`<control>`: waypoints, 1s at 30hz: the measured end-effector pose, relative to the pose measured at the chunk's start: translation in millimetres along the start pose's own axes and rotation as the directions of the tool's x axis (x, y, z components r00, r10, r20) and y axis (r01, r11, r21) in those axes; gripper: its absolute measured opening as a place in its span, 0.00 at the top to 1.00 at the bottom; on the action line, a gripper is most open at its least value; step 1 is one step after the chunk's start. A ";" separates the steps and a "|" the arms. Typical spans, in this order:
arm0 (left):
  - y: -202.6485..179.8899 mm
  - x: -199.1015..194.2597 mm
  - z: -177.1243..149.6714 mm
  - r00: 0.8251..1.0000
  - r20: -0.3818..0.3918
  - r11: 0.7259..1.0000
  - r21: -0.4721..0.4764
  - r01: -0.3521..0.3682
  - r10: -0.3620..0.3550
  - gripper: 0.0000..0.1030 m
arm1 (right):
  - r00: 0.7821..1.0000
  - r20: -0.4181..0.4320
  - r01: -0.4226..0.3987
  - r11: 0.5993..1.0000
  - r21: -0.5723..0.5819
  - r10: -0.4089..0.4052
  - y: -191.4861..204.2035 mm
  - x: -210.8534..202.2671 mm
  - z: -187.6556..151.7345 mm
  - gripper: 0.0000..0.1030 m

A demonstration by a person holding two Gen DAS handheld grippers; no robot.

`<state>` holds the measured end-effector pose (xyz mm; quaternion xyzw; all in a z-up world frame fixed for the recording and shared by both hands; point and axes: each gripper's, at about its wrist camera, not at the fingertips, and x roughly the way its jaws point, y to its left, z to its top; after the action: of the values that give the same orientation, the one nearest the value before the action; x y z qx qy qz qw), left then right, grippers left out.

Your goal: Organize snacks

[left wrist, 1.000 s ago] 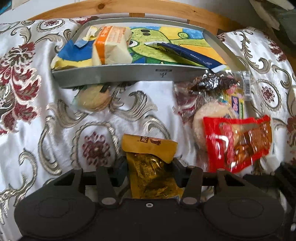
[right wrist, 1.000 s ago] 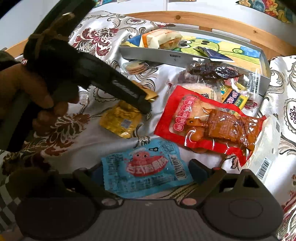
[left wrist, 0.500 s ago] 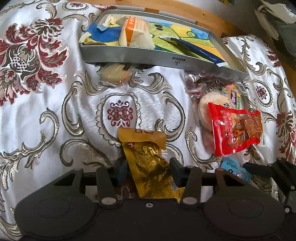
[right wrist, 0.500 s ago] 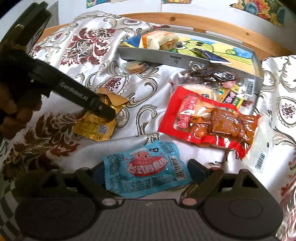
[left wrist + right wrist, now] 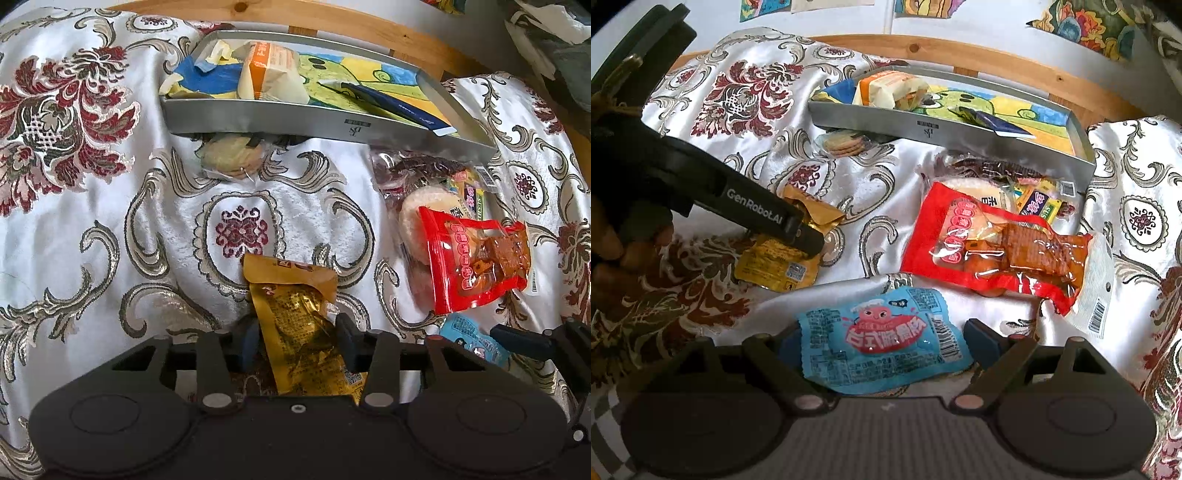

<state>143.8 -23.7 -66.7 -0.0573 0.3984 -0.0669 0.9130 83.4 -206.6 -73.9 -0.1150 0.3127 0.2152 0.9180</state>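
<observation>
A gold snack packet (image 5: 295, 306) lies on the patterned cloth between the fingers of my left gripper (image 5: 298, 343), whose jaws are closing, and both pads touch its sides. In the right wrist view that left gripper (image 5: 805, 240) reaches down over the gold packet (image 5: 779, 262). A blue packet (image 5: 882, 339) with a red cartoon lies between the pads of my right gripper (image 5: 882, 343). Those jaws are closing but still stand wide beside it. The grey tray (image 5: 295, 125) at the back holds a wrapped sandwich (image 5: 273, 74) and a dark blue sachet (image 5: 399, 107).
A red packet (image 5: 990, 243) lies on a pile of round crackers and small sweets (image 5: 424, 206) in front of the tray's right end. A cookie pack (image 5: 231, 158) sits against the tray's front wall. A wooden edge (image 5: 369, 29) runs behind the tray. A hand (image 5: 613, 240) holds the left gripper.
The left gripper's jaws have narrowed onto the gold packet, and its view has shifted so the tray sits further right. The right gripper's jaws have closed a little around the blue packet.
</observation>
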 end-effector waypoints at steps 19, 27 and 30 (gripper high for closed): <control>-17.1 -20.1 0.3 0.995 0.096 0.997 0.078 0.004 -0.012 0.71 | 0.996 0.077 0.053 0.995 -0.089 -0.046 17.4 -7.3 1.1 0.17; -20.4 -18.4 -0.7 0.996 0.082 0.993 0.114 0.013 -0.022 0.72 | 0.989 0.127 0.097 0.986 -0.138 -0.079 24.8 -14.3 1.3 0.17; -16.6 -14.8 0.8 0.997 0.062 0.995 0.099 0.032 -0.039 0.69 | 0.988 0.138 0.091 0.982 -0.164 -0.068 28.9 -16.7 0.8 0.17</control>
<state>133.1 -37.5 -52.9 -0.0218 0.3642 -0.1006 0.9256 58.4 -186.2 -65.0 -0.1907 0.2272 0.2113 0.9313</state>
